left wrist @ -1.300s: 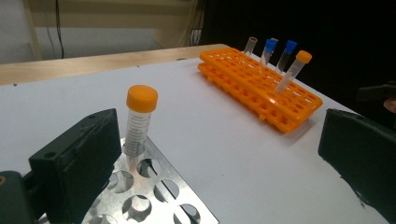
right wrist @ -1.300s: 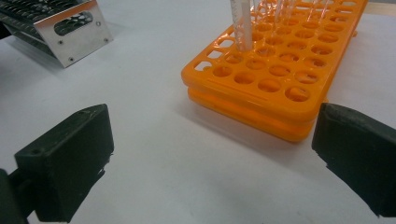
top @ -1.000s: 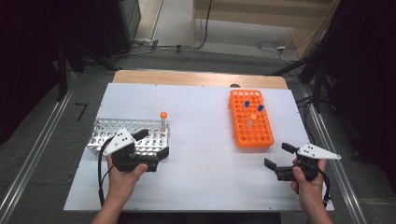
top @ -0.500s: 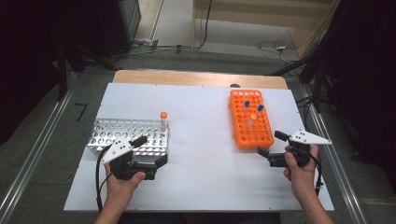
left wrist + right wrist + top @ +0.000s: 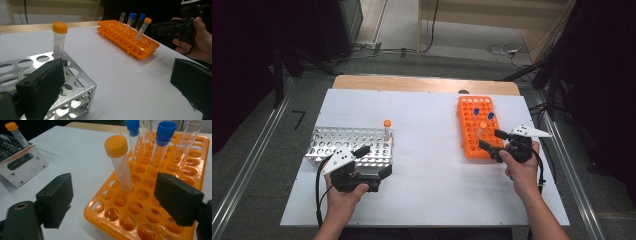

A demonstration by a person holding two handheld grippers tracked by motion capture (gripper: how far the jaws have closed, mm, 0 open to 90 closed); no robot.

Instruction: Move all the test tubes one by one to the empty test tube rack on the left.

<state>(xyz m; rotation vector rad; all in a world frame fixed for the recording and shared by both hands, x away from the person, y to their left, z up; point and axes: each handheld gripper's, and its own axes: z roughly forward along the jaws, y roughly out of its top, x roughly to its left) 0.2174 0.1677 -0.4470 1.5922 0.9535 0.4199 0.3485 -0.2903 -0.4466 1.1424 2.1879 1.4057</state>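
1. Since the earlier frames, the right gripper [image 5: 490, 140] is advancing from the table's near right edge up to the orange rack [image 5: 468, 131], while the left gripper [image 5: 373, 161] is staying parked at the near corner of the metal rack [image 5: 329, 142].

2. At the left, the left gripper is resting with its jaws spread wide and holding nothing; in the left gripper view one jaw is overlapping the metal rack's top plate [image 5: 75, 82] and the other is hanging over bare table.

3. Standing in the metal rack's far right corner is one orange-capped tube [image 5: 387, 128], upright.

4. At the right, the right gripper [image 5: 112, 205] is lining up on a second orange-capped tube [image 5: 119, 162], which is leaning slightly in a hole near the orange rack's near end. Its jaws are standing wide to either side of that tube and short of it, gripping nothing.

5. Judging from this, the step in hand is the approach for a pick, probably to carry the tube across to the metal rack. The next move is calling for a push forward until the pads are flanking the tube below its cap, a squeeze, then a straight lift clear of the neighbouring tubes.

6. Counting: two racks, two orange-capped tubes, two blue-capped tubes [image 5: 160, 147] and one uncapped clear tube [image 5: 186, 140], the last three all sitting in the orange rack.
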